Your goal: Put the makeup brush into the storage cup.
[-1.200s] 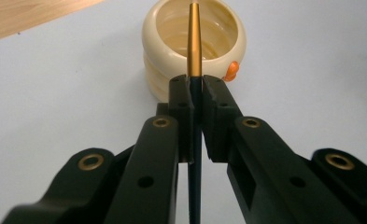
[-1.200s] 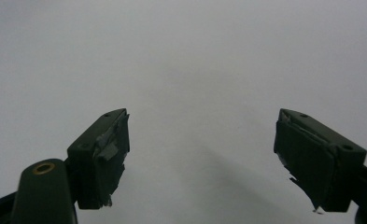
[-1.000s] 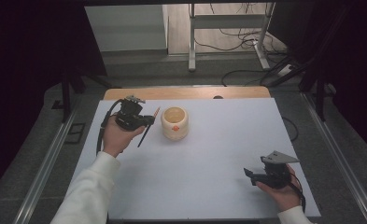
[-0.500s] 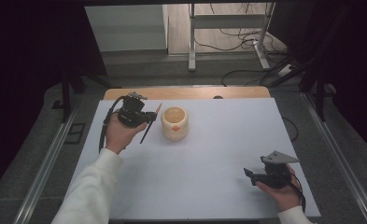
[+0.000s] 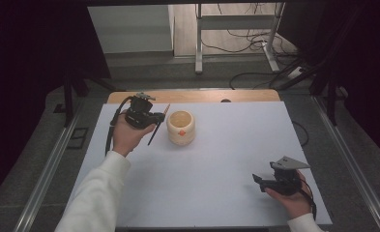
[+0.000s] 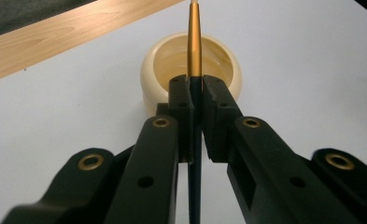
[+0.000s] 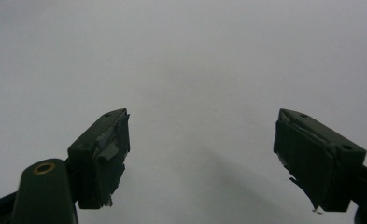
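The table (image 5: 211, 193) is the largest thing here; it has a white top, and a strip of light wood runs along its far edge. On this white top, in the far left part, stands a cream round pot (image 5: 180, 127) with an open mouth and a small orange mark on its side. I take this pot as the landmark. Just to the left of the pot, a hand in a white sleeve holds the left claw (image 5: 154, 116) above the table, with the tips pointing toward the pot. Its jaws are pressed together on a thin stick (image 6: 194, 51). In the left gripper view the stick is dark where the jaws hold it and golden above that, and the golden part rises in front of the mouth of the pot. I cannot tell if the stick touches the pot. The right claw (image 5: 258, 180) is well apart from the pot, near the front right corner of the table, in the other hand. Its jaws stand wide, with only the white table surface between them.
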A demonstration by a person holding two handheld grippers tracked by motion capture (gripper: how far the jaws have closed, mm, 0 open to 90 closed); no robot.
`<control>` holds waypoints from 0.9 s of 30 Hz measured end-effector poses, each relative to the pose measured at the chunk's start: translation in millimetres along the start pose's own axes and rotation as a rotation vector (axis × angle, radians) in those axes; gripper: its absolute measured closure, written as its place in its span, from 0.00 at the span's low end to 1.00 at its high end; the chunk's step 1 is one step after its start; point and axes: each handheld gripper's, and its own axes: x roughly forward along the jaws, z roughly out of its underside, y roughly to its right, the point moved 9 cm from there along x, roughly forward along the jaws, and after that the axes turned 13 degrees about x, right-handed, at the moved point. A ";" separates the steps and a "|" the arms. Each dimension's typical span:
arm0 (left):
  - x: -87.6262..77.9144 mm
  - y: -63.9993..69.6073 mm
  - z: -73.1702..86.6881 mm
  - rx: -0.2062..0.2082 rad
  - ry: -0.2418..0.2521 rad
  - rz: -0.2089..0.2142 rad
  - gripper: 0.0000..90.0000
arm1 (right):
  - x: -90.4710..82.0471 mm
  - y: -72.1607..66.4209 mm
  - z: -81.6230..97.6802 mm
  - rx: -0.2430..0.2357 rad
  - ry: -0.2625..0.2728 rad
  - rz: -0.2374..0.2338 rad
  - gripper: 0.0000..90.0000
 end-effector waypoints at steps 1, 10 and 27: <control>0.3 -0.3 -0.4 0.002 0.001 -0.001 0.93 | 0.0 0.0 0.1 0.000 -0.001 0.000 0.21; 3.9 2.1 -4.8 0.000 0.008 0.015 0.93 | 0.9 0.2 0.8 -0.003 -0.006 0.001 0.21; 6.3 6.9 -22.2 0.015 0.050 0.011 0.93 | 1.3 0.1 1.3 -0.006 -0.010 0.001 0.21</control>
